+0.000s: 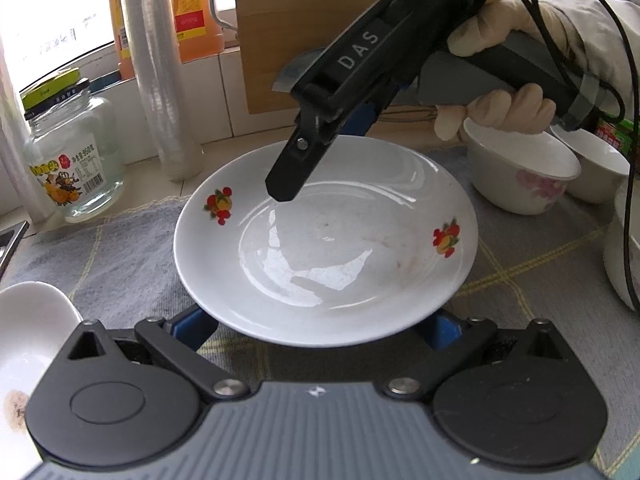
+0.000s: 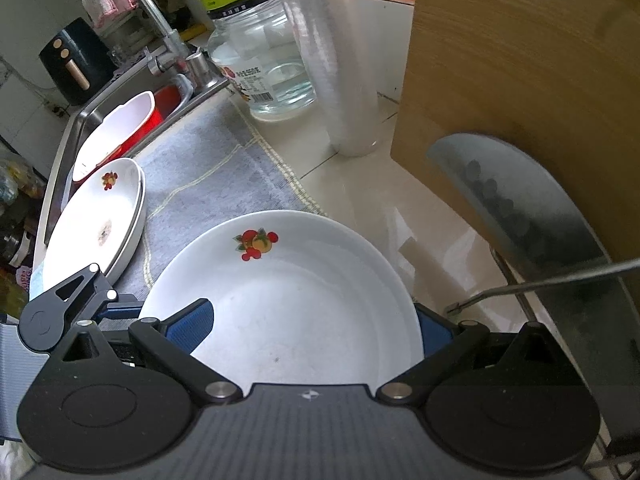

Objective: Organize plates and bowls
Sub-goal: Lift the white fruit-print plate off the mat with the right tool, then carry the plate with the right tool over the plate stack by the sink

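The white plate (image 1: 326, 246) with red fruit prints sits on the grey checked cloth (image 1: 120, 256), and both tools are at it. The left gripper (image 1: 320, 330) has its blue pads spread wide at the near rim, which lies between them. The right gripper (image 2: 312, 330) straddles the far rim, jaws wide apart too, one black finger over the dish. Far right, two white bowls (image 1: 524, 172) stand together. Far left, a glass jar (image 1: 72, 168). By the sink (image 2: 80, 128), stacked plates (image 2: 96, 224).
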The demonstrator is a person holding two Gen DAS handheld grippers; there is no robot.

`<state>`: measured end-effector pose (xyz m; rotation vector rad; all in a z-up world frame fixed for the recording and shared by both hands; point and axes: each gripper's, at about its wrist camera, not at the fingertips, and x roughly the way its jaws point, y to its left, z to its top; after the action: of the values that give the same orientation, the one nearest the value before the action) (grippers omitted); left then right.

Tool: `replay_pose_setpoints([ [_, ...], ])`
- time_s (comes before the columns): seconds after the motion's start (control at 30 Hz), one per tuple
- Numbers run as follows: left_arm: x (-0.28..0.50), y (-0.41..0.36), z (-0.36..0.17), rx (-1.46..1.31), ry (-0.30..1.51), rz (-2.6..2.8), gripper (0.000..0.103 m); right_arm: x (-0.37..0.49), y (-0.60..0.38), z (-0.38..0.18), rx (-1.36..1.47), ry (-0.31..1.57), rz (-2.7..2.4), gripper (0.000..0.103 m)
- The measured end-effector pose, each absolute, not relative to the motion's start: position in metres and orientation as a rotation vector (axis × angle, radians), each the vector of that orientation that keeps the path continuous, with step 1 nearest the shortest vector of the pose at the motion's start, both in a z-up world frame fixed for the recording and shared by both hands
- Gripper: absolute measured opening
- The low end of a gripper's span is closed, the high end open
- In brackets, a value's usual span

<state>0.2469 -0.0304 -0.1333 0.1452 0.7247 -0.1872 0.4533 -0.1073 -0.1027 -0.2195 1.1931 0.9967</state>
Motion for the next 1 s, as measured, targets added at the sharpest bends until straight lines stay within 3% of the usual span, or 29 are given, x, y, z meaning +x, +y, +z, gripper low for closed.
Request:
replay_pose_setpoints([
  [1.0, 0.195, 0.0, -0.088, 0.117, 0.711, -0.15, 0.102, 0.389, -0.076, -0.044, -0.282, 1.103, 1.054, 0.103],
])
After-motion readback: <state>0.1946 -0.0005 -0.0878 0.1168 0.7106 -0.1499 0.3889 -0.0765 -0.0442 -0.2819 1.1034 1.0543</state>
